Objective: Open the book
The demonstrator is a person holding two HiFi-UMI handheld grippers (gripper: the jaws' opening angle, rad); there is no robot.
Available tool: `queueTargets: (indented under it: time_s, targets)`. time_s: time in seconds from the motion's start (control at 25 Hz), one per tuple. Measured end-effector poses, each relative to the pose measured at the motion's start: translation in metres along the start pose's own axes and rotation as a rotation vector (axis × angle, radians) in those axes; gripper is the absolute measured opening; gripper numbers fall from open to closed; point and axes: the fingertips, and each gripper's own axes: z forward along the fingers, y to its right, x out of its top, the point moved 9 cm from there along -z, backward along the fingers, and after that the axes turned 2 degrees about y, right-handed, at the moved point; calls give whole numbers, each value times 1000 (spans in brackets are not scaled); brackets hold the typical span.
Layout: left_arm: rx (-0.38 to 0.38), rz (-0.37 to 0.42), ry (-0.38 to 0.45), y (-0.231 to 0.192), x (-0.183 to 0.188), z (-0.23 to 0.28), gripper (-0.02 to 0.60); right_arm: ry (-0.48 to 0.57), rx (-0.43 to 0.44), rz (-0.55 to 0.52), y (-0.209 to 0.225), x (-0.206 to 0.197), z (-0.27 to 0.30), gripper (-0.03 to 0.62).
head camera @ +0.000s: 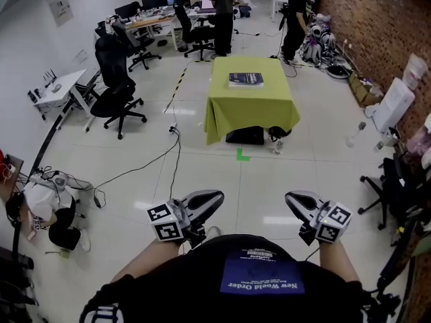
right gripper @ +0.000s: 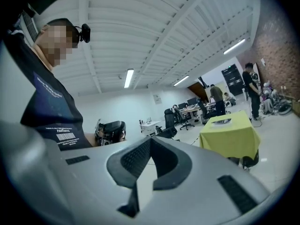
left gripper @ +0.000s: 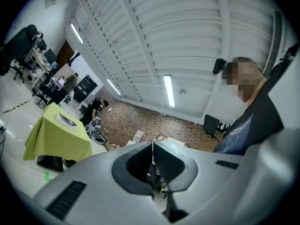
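The dark-covered book (head camera: 245, 79) lies closed on a table under a yellow-green cloth (head camera: 249, 110), far ahead across the floor. Both grippers hang close to my body, well short of the table. My left gripper (head camera: 217, 196) and right gripper (head camera: 291, 198) point inward at each other, jaws together with nothing between them. In the left gripper view the gripper (left gripper: 153, 143) has its tips meeting, and the table (left gripper: 54, 137) with the book (left gripper: 68, 121) sits small at the left. In the right gripper view the shut gripper (right gripper: 150, 139) has the table (right gripper: 229, 137) and book (right gripper: 222, 121) at the right.
A black bag (head camera: 246, 135) lies under the table, with a green tape mark (head camera: 242, 155) on the floor in front. Office chairs (head camera: 116, 93) and a cable (head camera: 145, 163) are at the left. People (head camera: 221, 15) stand beyond the table. Boxes and a chair (head camera: 394, 187) line the brick wall at the right.
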Motion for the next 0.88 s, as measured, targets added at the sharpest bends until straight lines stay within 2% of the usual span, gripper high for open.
queueTargets:
  time_s: [0.44,0.64,0.88]
  targets:
    - [-96,16,-50,-178,108,8,11,22,-116,-53,80,59,149,-14]
    - [-81,-8,-26,-231,131,22,11,-5,-110,-28,123,69,190,-14]
    - [8,-1,-26,-285,139,50,11,-21,-37,-13,206,79,230,-14]
